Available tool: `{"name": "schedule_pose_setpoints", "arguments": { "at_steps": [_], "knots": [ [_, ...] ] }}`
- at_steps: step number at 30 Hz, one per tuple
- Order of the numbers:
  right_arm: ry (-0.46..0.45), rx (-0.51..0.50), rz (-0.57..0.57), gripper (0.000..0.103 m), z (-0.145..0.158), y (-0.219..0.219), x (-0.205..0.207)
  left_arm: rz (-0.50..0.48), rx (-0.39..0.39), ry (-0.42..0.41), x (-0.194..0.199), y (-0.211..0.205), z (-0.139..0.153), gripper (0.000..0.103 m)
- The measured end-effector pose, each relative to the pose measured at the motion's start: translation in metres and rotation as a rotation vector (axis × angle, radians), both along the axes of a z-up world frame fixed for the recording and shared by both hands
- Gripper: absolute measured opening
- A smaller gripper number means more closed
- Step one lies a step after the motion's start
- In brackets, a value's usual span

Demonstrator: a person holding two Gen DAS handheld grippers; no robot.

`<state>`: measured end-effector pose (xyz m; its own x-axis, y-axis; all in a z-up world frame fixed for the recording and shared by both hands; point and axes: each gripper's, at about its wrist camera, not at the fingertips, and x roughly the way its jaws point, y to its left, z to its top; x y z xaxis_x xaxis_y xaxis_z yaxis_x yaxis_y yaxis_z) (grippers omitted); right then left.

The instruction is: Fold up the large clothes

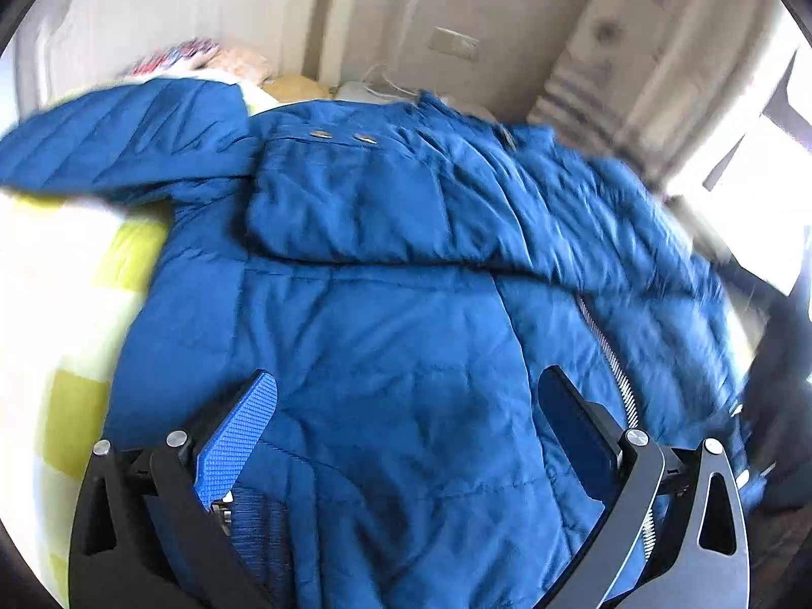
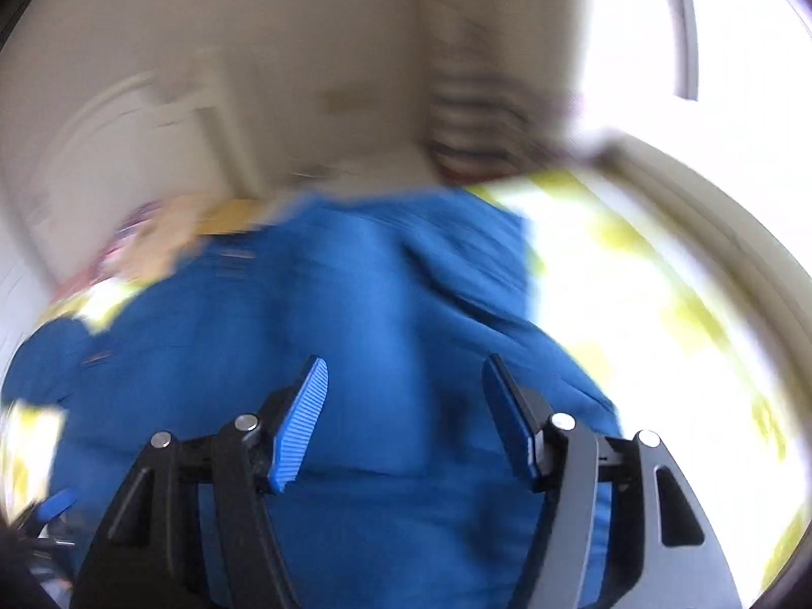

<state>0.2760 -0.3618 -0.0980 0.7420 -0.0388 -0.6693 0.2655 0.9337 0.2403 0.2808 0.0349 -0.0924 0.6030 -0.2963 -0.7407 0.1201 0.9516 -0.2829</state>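
Note:
A large blue quilted jacket [image 1: 385,274] lies spread on a bed, one sleeve folded across its chest and its silver zipper [image 1: 609,355] running down the right side. My left gripper [image 1: 406,391] is open and empty, just above the jacket's lower body. In the blurred right wrist view the same jacket [image 2: 365,304] fills the middle. My right gripper [image 2: 403,373] is open and empty above it. Another sleeve [image 1: 116,142] reaches out to the far left.
The bed has a yellow-green and white checked cover [image 1: 66,274], also seen in the right wrist view [image 2: 634,279]. Pillows and bedding [image 1: 223,63] are piled at the head. A pale wall and door lie behind, a bright window [image 2: 736,25] at the right.

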Motion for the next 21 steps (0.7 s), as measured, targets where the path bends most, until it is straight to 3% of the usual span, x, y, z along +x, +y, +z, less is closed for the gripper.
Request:
{"name": "schedule_pose_setpoints", "arguments": {
  "at_steps": [2,4,6,9,12,13,14,16,17,21],
  "knots": [
    [-0.010,0.151,-0.017,0.060,-0.021,-0.027,-0.004,0.031,-0.087,0.030,0.009,0.019,0.003,0.095],
    [-0.035,0.161,-0.022,0.061,-0.021,-0.031,-0.006,0.085,-0.132,0.059,0.025,0.033,0.010,0.090],
    [-0.026,0.138,-0.019,0.061,-0.024,-0.029,-0.006,0.129,-0.123,0.058,0.042,0.040,0.019,0.089],
    [-0.042,0.149,-0.019,0.061,-0.024,-0.017,-0.002,0.170,-0.034,0.040,0.076,0.041,0.027,0.087],
    [-0.087,0.209,-0.027,0.061,-0.024,-0.022,-0.006,0.142,0.017,0.109,0.109,0.027,0.007,0.068],
    [-0.099,0.222,-0.030,0.061,-0.020,-0.016,-0.001,0.134,0.070,0.110,0.117,0.018,-0.002,0.067],
    [-0.118,0.243,-0.037,0.061,-0.021,-0.020,-0.004,0.136,0.124,0.066,0.116,0.009,-0.004,0.059],
    [-0.144,0.274,-0.047,0.061,-0.016,-0.021,-0.006,0.130,0.223,0.005,0.111,-0.007,-0.002,0.037],
    [-0.159,0.298,-0.052,0.061,-0.017,-0.025,-0.008,0.151,0.259,-0.026,0.105,-0.010,0.005,0.015],
    [-0.178,0.337,-0.062,0.061,-0.018,-0.031,-0.011,0.161,0.179,-0.149,0.078,0.001,0.051,0.012]
  ]
}}
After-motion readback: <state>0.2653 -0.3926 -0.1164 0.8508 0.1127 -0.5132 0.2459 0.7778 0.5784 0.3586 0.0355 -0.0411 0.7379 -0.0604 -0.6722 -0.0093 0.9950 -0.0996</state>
